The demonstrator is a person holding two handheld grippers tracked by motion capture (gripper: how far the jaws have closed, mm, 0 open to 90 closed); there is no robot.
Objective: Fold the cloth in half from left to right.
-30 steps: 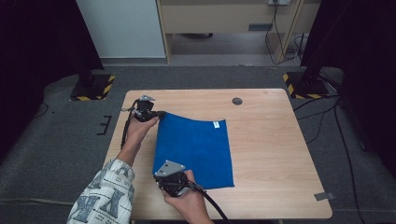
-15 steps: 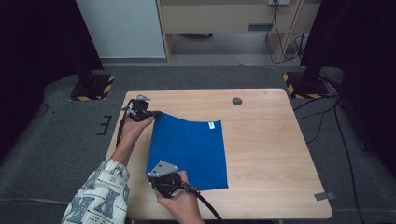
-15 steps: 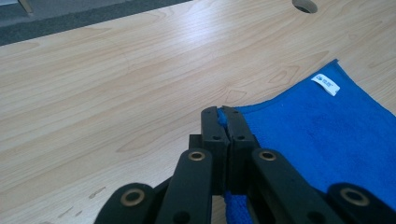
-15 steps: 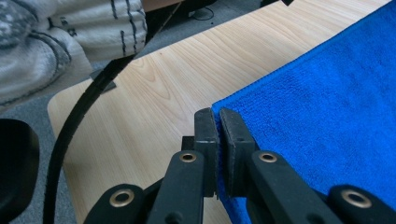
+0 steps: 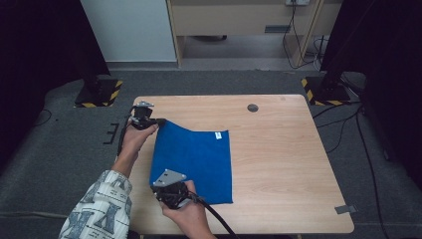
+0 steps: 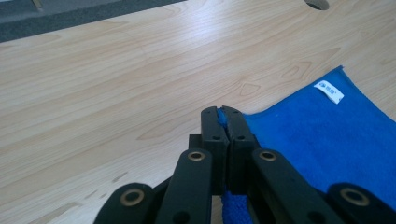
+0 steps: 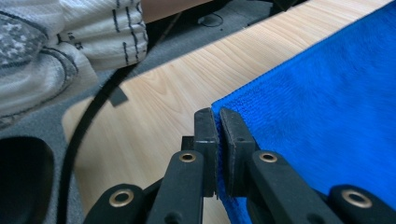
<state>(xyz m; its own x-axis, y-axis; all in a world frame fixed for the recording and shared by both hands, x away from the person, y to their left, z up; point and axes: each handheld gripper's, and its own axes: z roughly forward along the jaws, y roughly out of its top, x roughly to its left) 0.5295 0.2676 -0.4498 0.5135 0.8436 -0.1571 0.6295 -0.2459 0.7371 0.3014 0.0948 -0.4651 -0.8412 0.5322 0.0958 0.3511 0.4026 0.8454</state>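
Your left gripper [image 5: 160, 121] pinches the blue cloth [image 5: 196, 159]'s far left corner and your right gripper [image 5: 160, 183] its near left corner, the cloth lying flat on the table [image 5: 288, 164], folding not yet begun.

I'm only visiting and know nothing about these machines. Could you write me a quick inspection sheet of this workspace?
Surface: wooden table, with a round grommet hole near the far edge.
Job's things: blue cloth lying flat, white label at a far corner.
Clutter: nothing seen.
Grippers: left gripper shut on a far cloth corner; right gripper shut on a near corner.
Cables: black cable trails from the right gripper.
Surroundings: grey carpet, stands with yellow-black striped bases.
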